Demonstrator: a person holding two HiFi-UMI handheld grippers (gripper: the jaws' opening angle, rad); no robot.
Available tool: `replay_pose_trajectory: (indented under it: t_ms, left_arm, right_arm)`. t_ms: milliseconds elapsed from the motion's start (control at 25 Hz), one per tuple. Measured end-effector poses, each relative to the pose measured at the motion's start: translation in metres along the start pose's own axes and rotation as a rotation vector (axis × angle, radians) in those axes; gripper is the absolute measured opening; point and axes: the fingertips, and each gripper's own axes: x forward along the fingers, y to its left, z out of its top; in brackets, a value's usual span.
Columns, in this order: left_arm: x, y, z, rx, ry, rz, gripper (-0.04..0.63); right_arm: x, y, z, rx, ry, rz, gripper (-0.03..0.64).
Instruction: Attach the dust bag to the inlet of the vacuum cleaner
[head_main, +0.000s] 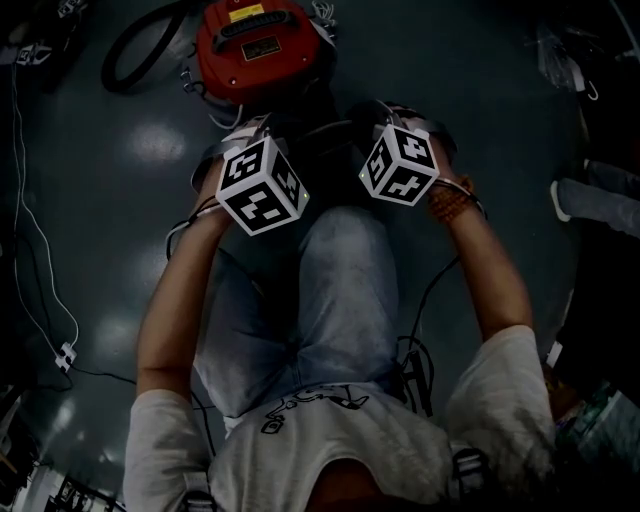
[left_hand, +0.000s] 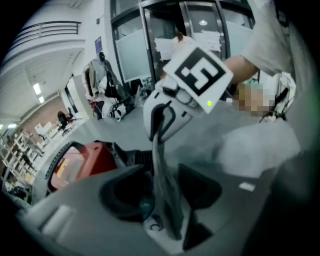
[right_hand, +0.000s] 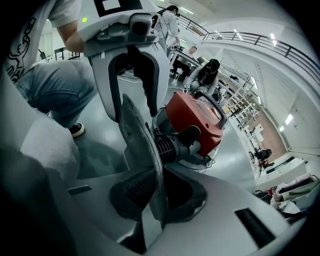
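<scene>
- Dust bag (right_hand: 135, 130): grey fabric sheet seen edge-on, between the two grippers and just beside the black ribbed inlet (right_hand: 172, 146) of the red vacuum cleaner (head_main: 262, 45).
- Right gripper (right_hand: 155, 192): jaws nearly closed, pinching the bag's edge.
- Left gripper (left_hand: 162, 195): jaws wide apart; the bag runs between them, unpressed.
- Vacuum stands on the grey floor (head_main: 450, 90), beyond the person's knee (head_main: 340, 280).

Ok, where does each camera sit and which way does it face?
Left gripper view: on the left gripper, along its open jaws, past the dust bag to the right gripper, sleeve.
Right gripper view: on the right gripper, jaws shut on the dust bag, facing the left gripper, jeans.
Head view: on the head, steeply down, both forearms.
Shared: all show the vacuum cleaner.
</scene>
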Motion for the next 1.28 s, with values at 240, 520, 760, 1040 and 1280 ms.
replay_pose_trajectory:
  t_ms: [240, 520, 760, 1040, 1280]
  left_arm:
    - [0.028, 0.01, -0.012, 0.107, 0.123, 0.088, 0.04]
    - [0.028, 0.022, -0.005, 0.122, 0.119, 0.105, 0.023]
    - [0.029, 0.019, -0.009, 0.056, 0.094, 0.104, 0.025]
    - [0.034, 0.028, -0.006, 0.112, 0.141, 0.14, 0.025]
    - [0.033, 0.024, -0.005, 0.078, 0.116, 0.153, 0.028]
  right_arm:
    - [-0.001, 0.001, 0.0, 0.001, -0.008, -0.003, 0.038]
    - [0.001, 0.0, -0.006, 0.047, -0.041, -0.007, 0.037]
    - [0.0, -0.005, -0.001, 0.006, -0.029, -0.041, 0.037]
    - [0.004, -0.006, -0.009, 0.042, -0.049, -0.041, 0.037]
    - [0.003, -0.009, -0.008, 0.006, -0.042, -0.037, 0.038]
